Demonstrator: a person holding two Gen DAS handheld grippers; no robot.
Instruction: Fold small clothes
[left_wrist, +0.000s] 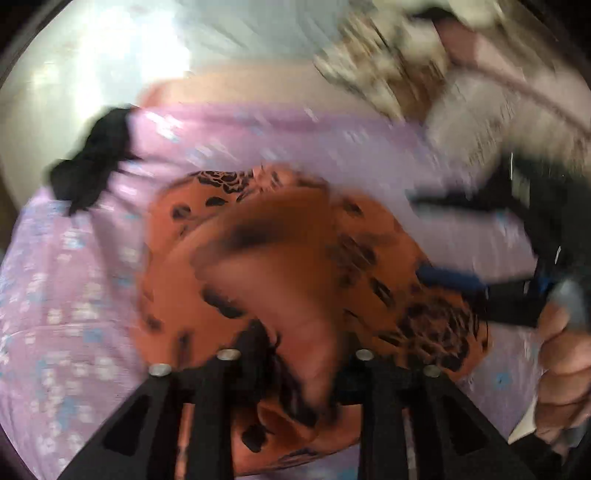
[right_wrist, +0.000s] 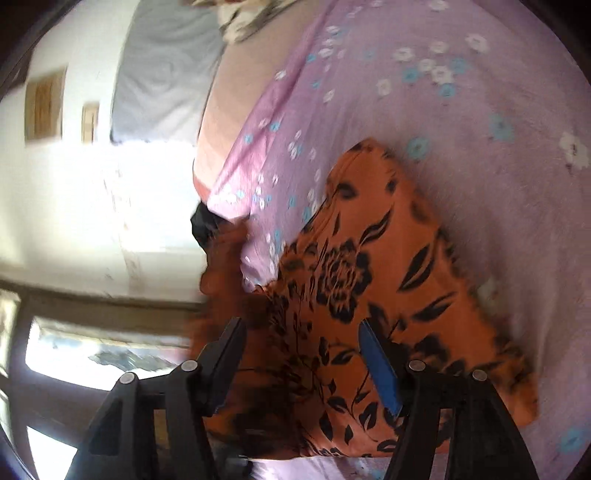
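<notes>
An orange garment with black flower print (left_wrist: 295, 266) lies bunched on a lilac floral bedsheet (left_wrist: 74, 295). My left gripper (left_wrist: 295, 373) holds a raised fold of it between its fingers; the view is blurred. My right gripper shows at the right of the left wrist view (left_wrist: 454, 280), over the garment's right edge. In the right wrist view the garment (right_wrist: 369, 280) lies flatter, and my right gripper (right_wrist: 299, 354) is open just above it with cloth between the spread fingers.
A black cloth (left_wrist: 92, 166) lies at the sheet's left edge. A pile of beige and patterned clothes (left_wrist: 424, 66) sits at the back right. A grey pillow (right_wrist: 162, 81) and a white wall (right_wrist: 92, 184) lie beyond the bed edge.
</notes>
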